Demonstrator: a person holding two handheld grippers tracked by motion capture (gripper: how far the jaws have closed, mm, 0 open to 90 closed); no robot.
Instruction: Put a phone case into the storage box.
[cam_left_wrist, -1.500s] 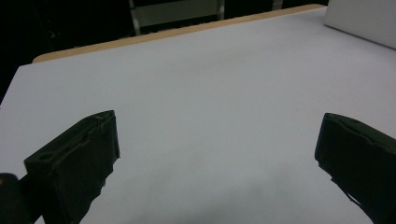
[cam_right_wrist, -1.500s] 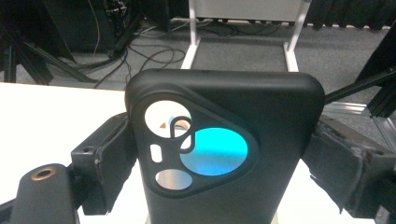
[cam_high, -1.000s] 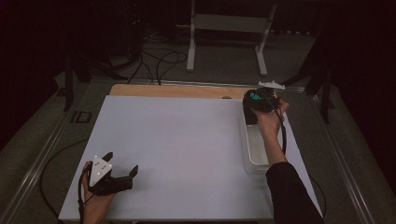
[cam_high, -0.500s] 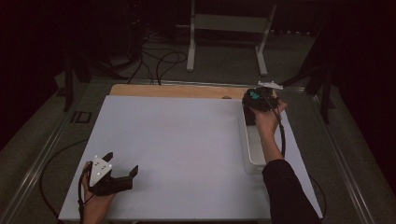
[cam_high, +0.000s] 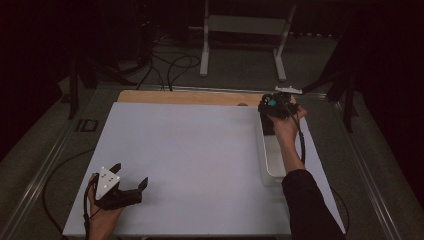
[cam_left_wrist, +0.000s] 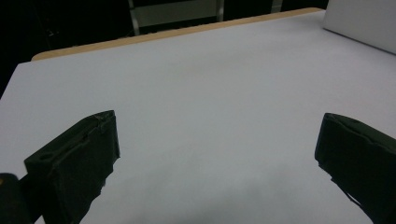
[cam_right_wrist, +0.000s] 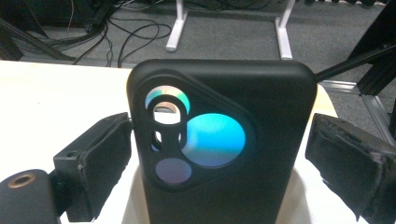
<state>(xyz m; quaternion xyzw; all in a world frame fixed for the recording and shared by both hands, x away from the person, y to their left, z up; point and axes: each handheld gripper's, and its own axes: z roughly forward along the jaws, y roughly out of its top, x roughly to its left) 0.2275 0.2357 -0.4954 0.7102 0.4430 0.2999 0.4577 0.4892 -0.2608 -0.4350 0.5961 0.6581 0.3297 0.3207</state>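
In the high view, the right gripper (cam_high: 276, 105) hovers over the far end of one white tray (cam_high: 270, 161) on the counter (cam_high: 200, 160); the left gripper (cam_high: 120, 189) rests with jaws apart. In the left gripper view, its jaws straddle bare counter. In the right gripper view, one black phone (cam_right_wrist: 224, 140) stands upright between the jaws, long axis vertical, camera end up; the jaws have just been opening, left touching, right slightly apart.

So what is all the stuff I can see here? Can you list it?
phone case: one, black with a shiny blue-green camera cutout, between the right gripper's jaws above the tray
tray: one, white, long, at the mat's right edge
mat: one, white, covering the table
table: one, wooden edge showing at the far side
cables: several, black, on the floor behind
stand: one, white legs, on the floor behind
left gripper: one, black, open, near left corner
right gripper: one, black, jaws just opening around the case
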